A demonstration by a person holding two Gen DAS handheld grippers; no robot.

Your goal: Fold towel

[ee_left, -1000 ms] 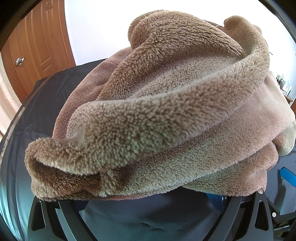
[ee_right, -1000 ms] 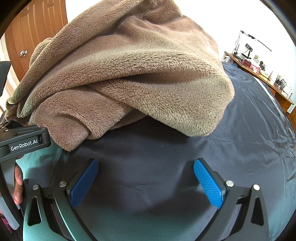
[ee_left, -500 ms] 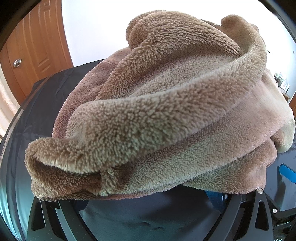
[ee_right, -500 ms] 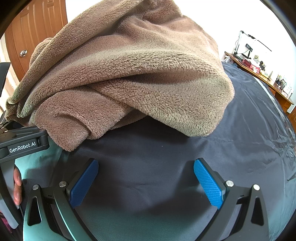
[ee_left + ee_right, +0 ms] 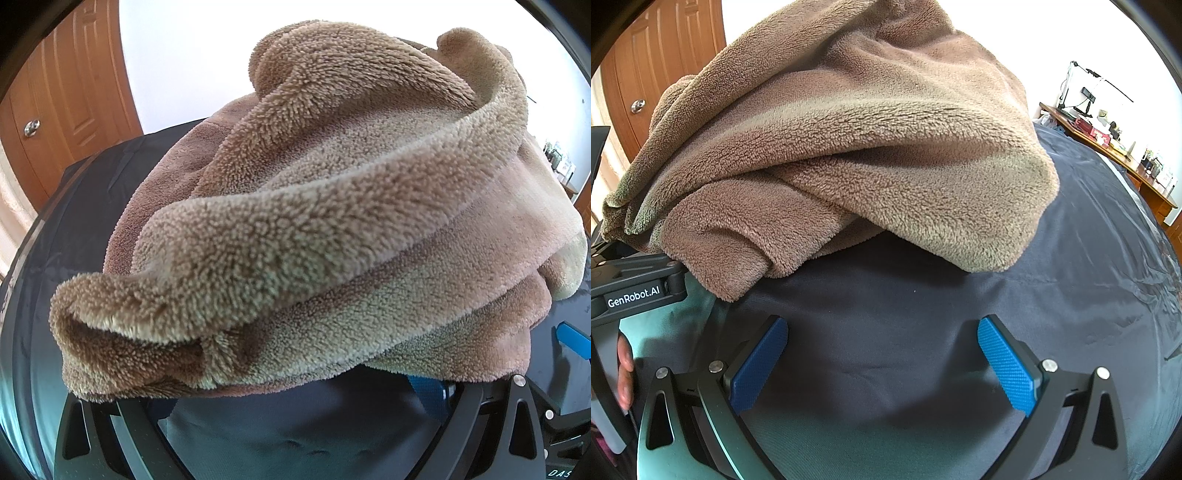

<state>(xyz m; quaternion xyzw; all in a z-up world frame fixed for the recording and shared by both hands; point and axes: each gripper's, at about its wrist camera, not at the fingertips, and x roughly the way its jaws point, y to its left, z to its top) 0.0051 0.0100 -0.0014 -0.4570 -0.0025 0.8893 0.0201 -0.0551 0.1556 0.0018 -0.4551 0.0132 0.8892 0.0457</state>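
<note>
A fluffy brown towel (image 5: 314, 229) lies in a rumpled heap on a dark sheet (image 5: 66, 240). It fills the left wrist view, and its near edge drapes over the tips of my left gripper (image 5: 295, 384). The arms of that gripper stand wide apart; one blue pad (image 5: 424, 393) peeks out under the towel and the other is hidden. In the right wrist view the towel (image 5: 868, 147) sits just beyond my right gripper (image 5: 882, 354), which is open over bare sheet (image 5: 1089, 258) and touches nothing. The left gripper's body (image 5: 631, 295) shows at the towel's left end.
A wooden door (image 5: 646, 74) stands at the back left. A desk (image 5: 1108, 147) with small items runs along the right wall. A hand (image 5: 624, 365) holds the left gripper's handle. Dark sheet extends to the right of the towel.
The left wrist view has shifted very slightly. The towel and the right gripper have stayed in place.
</note>
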